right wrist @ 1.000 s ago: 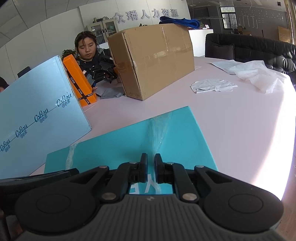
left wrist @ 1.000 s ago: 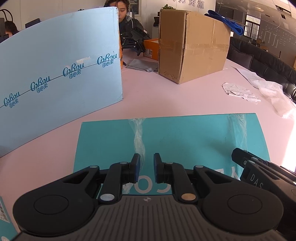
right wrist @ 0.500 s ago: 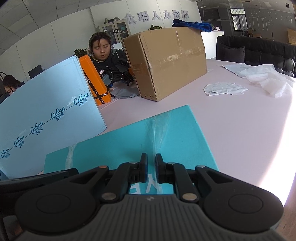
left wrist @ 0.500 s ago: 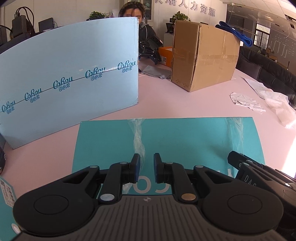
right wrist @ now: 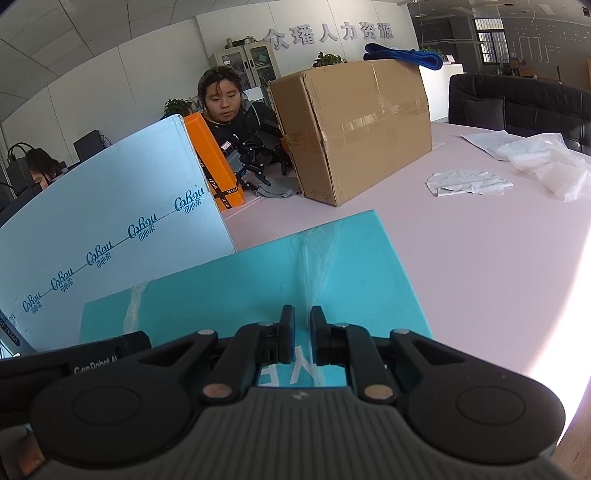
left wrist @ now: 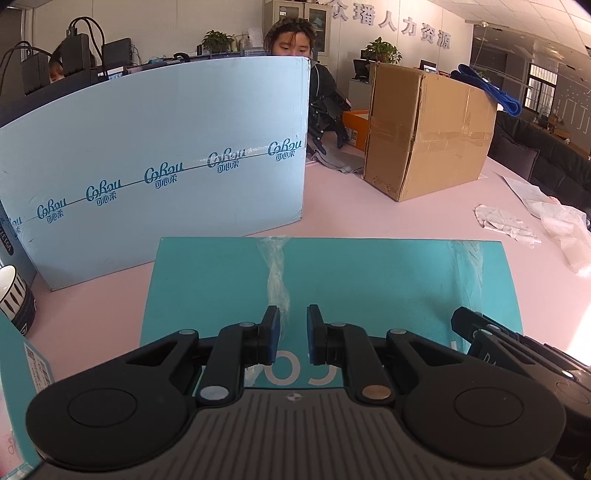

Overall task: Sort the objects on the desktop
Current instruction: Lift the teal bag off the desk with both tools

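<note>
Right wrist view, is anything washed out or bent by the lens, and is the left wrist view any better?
Right wrist view: strong glare blows the pink table to white at the right edge. Left wrist view: milder glare low right; the fisheye bows the light blue box top edge into a curve. Both views are sharp, with dark rounded corners.

Open-plan office, wall lettering (right wrist: 330, 34), desk monitors (left wrist: 116, 50), filing cabinet (right wrist: 245, 68), black sofa (right wrist: 524, 107)

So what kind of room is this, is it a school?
It looks more like an office. There are big silver characters on the back wall, desks with computer screens, and a black sofa beside the large pink table.
</note>
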`<state>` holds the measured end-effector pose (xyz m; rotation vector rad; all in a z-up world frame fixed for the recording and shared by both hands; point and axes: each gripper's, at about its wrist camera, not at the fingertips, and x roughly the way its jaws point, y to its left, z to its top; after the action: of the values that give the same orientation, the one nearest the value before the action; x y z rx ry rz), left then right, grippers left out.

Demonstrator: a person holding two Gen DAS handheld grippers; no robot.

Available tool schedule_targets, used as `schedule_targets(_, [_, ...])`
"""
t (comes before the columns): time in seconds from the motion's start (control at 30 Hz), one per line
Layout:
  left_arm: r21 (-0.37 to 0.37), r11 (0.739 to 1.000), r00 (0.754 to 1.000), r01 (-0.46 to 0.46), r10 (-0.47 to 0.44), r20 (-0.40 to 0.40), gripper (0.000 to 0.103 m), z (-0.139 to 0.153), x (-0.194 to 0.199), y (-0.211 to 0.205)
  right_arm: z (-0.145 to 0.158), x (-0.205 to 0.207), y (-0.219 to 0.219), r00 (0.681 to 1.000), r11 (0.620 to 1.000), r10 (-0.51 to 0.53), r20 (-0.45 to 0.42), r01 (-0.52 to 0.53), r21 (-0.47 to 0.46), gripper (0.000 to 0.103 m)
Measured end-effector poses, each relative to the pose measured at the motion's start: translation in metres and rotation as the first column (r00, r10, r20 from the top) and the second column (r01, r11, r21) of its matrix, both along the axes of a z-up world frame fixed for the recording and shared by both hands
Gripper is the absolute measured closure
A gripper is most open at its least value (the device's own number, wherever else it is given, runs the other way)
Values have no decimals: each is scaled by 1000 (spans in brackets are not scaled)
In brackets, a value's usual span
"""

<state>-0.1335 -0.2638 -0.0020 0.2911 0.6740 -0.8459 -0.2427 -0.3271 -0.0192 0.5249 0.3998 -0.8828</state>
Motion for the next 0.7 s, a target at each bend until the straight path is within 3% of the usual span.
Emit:
schedule_targets(0.4, [-20,999,999,-44,44,12,92,12,1,14,9,5,8,999,999,39,21,-39,-15,89])
schedule_targets(0.7, [-67,994,996,-82,85,40,92,38,-1,29,20,8,12,996,997,73,60,-72,-21,89])
